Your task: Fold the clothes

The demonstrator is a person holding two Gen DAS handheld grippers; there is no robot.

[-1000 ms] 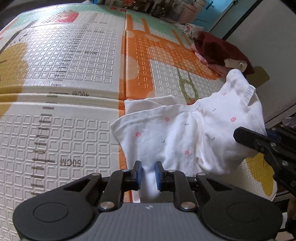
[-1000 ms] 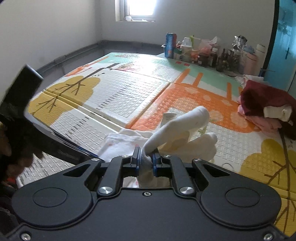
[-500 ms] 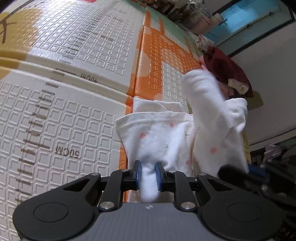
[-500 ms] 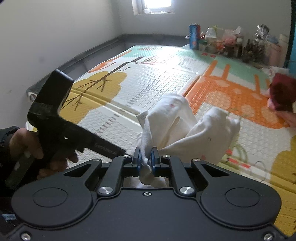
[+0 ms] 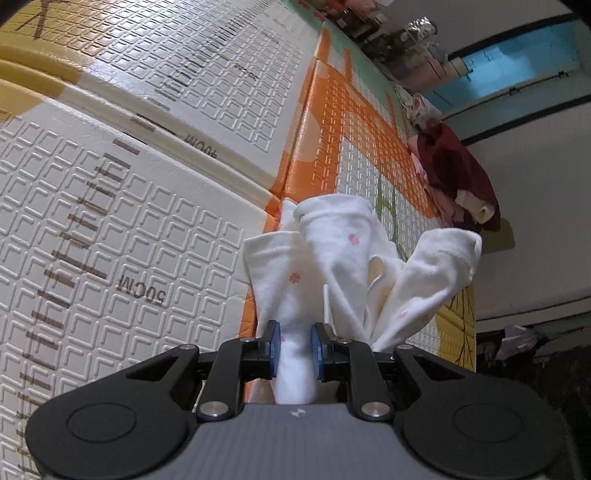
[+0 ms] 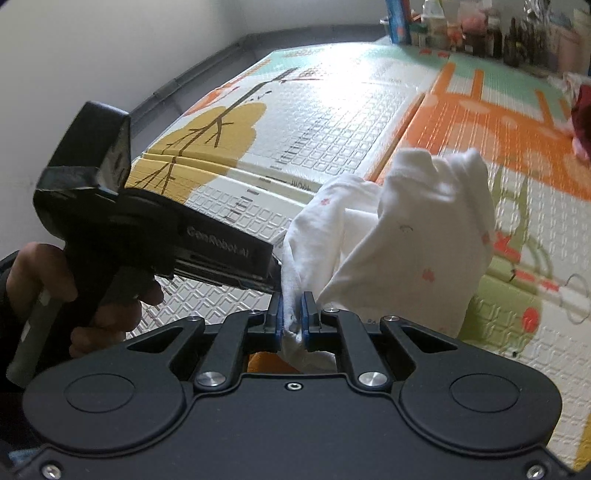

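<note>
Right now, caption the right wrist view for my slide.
Both grippers pinch a white garment above the mat.

Bare play mat (image 5: 155, 206) fills the left and upper left of the left wrist view, while a dark red clothes heap (image 5: 454, 173) blocks the right edge and bottles (image 6: 491, 26) crowd the right wrist view's top.

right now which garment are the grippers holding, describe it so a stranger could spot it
On the patterned foam play mat, look at the near edge, where both grippers clamp one bunched white garment. Its tiny pink flower print sets it apart from the dark red clothes pile further back on the mat.
</note>
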